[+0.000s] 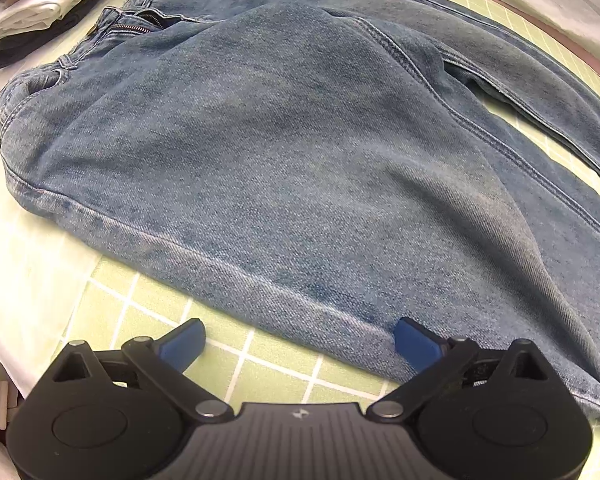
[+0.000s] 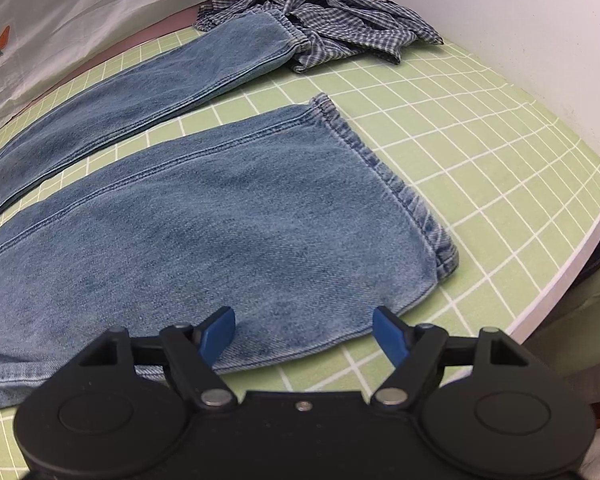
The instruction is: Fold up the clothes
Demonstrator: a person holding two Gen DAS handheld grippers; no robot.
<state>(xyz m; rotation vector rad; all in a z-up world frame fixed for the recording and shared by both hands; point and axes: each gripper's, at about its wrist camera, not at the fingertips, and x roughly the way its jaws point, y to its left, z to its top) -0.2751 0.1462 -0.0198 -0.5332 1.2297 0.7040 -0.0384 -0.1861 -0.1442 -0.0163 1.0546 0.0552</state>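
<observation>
Evidently poised to pinch, the left gripper (image 1: 298, 336) stands wide at the near side seam of the faded blue denim jeans (image 1: 280, 152), and the right gripper (image 2: 304, 330) gapes wide over the near leg's hem end. Jeans lie flat along the green gridded mat (image 2: 480, 152), legs parted, ready for doubling; a crumpled checked shirt (image 2: 340, 28) waits at the far edge.

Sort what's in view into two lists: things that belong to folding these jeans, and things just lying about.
Belongs to the job:
- jeans, spread flat, legs apart
- left gripper, open at the near side seam
- right gripper, open at the near leg's edge
- green grid mat underneath

Just lying about:
- crumpled checked shirt at the far hem
- stacked folded clothes
- white sheet
</observation>
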